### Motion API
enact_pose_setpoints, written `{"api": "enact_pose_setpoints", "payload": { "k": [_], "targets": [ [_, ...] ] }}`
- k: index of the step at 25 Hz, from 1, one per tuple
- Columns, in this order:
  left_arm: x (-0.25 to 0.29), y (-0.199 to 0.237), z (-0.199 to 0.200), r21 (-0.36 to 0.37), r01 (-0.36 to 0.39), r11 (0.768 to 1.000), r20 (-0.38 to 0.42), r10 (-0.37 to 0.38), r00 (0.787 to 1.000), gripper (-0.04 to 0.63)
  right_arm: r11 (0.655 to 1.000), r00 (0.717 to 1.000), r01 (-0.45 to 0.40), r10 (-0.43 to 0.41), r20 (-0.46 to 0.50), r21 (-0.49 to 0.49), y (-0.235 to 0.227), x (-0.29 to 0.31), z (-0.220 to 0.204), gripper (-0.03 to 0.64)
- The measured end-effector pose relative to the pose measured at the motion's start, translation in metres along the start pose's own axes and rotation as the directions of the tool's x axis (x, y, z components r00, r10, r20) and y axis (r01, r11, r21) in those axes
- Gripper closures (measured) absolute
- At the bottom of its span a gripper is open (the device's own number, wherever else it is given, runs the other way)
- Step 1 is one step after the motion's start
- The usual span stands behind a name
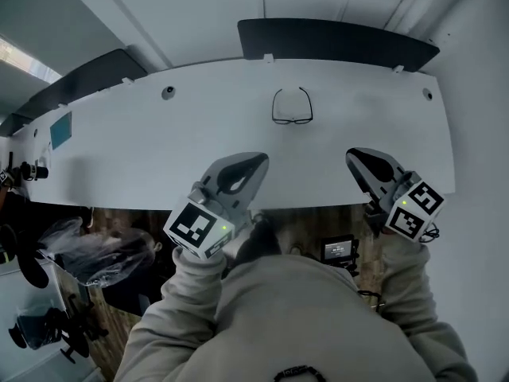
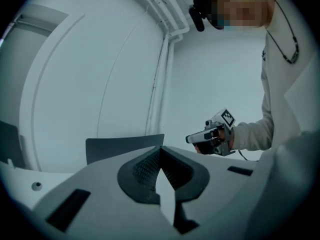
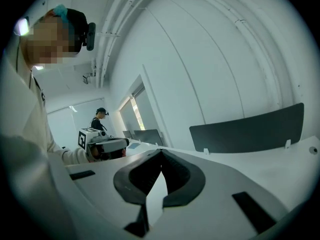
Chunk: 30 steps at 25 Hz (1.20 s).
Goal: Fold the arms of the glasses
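Black-framed glasses (image 1: 292, 108) lie on the white table (image 1: 159, 150) past its middle, arms unfolded and pointing toward the far edge. My left gripper (image 1: 258, 160) hovers over the table's near edge, below and left of the glasses, shut with nothing in it; in its own view the jaws (image 2: 161, 149) meet at the tip. My right gripper (image 1: 354, 156) is near the front edge, right of the glasses, also shut and empty, as its own view (image 3: 160, 151) shows. Each gripper view catches the other gripper: the right one (image 2: 212, 134), the left one (image 3: 102, 145). Neither gripper view shows the glasses.
Dark partition panels (image 1: 334, 38) (image 1: 79, 78) stand along the table's far edge. Cable holes (image 1: 168, 92) (image 1: 427, 94) sit near the back corners, and a teal patch (image 1: 61, 129) at far left. A plastic bag (image 1: 95, 253) lies on the floor. Another person (image 3: 100, 119) stands far off.
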State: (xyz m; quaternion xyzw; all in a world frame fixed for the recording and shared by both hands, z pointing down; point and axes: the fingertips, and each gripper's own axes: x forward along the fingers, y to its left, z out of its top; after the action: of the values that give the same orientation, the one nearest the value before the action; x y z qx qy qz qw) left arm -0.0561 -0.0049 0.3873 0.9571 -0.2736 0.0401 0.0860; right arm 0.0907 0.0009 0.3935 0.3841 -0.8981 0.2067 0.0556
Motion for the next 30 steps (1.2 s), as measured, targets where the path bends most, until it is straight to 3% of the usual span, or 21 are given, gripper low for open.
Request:
{"api": "enact_pose_setpoints", "payload": {
  "k": [4, 9, 16, 30],
  "targets": [
    [-0.009, 0.048, 0.001, -0.045, -0.021, 0.999, 0.016, 0.021, 1.0, 0.6, 1.0, 1.0, 0.0, 0.0, 0.009, -0.019, -0.001, 0.041, 0.024, 0.597],
    [0.011, 0.069, 0.009, -0.021, 0.027, 0.999, 0.023, -0.026, 0.999, 0.6, 0.999, 1.0, 0.026, -0.026, 0.014, -0.022, -0.01, 0.064, 0.032, 0.597],
    [0.05, 0.071, 0.023, -0.025, 0.019, 1.0, 0.025, -0.018, 1.0, 0.6, 0.999, 1.0, 0.021, -0.02, -0.022, 0.028, -0.048, 0.061, 0.029, 0.597],
    [0.137, 0.04, 0.041, -0.029, -0.035, 0.999, 0.031, 0.036, 0.999, 0.6, 0.994, 0.994, -0.108, 0.109, -0.03, 0.029, -0.116, 0.046, 0.041, 0.597]
  ]
}}
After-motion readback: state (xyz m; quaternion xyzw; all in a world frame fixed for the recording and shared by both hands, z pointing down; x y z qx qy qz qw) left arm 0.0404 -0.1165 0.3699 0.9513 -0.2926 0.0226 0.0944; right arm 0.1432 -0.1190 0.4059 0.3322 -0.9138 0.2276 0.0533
